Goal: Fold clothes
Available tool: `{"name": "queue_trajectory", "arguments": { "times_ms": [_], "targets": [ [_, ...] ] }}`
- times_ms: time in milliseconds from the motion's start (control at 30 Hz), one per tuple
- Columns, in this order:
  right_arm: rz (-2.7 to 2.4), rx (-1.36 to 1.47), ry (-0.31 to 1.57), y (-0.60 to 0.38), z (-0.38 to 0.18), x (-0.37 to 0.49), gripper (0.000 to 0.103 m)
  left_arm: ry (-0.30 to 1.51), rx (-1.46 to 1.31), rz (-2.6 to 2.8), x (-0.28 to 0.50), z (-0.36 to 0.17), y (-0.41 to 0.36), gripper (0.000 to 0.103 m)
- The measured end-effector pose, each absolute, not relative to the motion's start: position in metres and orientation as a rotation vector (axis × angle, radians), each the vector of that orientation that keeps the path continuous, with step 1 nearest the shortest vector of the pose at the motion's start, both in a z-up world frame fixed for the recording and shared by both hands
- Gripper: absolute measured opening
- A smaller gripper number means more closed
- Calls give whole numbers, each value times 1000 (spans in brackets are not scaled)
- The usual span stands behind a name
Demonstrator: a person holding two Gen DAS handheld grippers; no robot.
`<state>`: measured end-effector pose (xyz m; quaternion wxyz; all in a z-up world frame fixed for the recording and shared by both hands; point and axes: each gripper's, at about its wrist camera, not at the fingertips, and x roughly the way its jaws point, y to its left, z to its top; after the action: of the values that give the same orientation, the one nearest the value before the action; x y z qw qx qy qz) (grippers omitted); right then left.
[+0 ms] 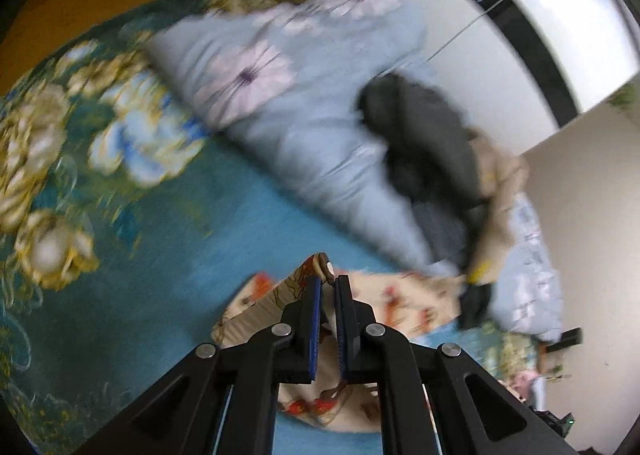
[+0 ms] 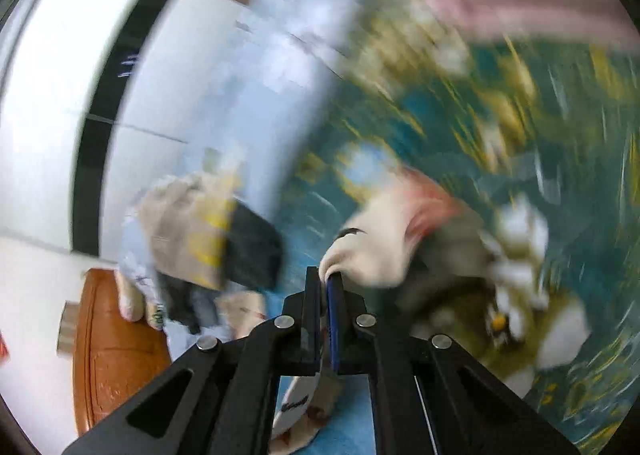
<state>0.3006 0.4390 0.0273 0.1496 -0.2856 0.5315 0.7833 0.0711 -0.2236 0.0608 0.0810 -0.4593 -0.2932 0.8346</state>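
A cream garment (image 1: 404,303) with red and brown print lies on the teal floral bedspread (image 1: 120,215). My left gripper (image 1: 328,283) is shut on a bunched edge of it, and the cloth hangs below the jaws. My right gripper (image 2: 327,279) is shut on another part of the same cream garment (image 2: 372,251), which bulges past the fingertips with a pink-red patch. The right wrist view is heavily blurred.
A light blue flowered duvet (image 1: 280,95) lies across the bed with a pile of dark and beige clothes (image 1: 432,151) on it. The same pile (image 2: 208,243) shows in the right view beside a brown wooden headboard (image 2: 116,351). A white wall (image 1: 592,235) stands at the right.
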Motion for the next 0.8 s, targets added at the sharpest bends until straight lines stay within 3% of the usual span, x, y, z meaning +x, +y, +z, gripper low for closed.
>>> {"name": "queue_trajectory", "arguments": {
  "times_ms": [100,200,500,533,800],
  "targets": [
    [2378,-681,1467,442,78,325,3,-863,-1239,2470,85,96,-225,7],
    [2410,-653,1405,436,86,358,3,-843,-1205,2445,106,105,-232,7],
    [2012,-1010,1445,400,-71,454,3,-726,-1798,2326,209,-44,-273,4],
    [1983,-1022,1452,397,-80,461,3,-716,-1829,2327,216,-51,-276,0],
    [1977,-1003,1453,392,-82,476,3,-709,-1854,2343,220,-60,-293,0]
  ]
}}
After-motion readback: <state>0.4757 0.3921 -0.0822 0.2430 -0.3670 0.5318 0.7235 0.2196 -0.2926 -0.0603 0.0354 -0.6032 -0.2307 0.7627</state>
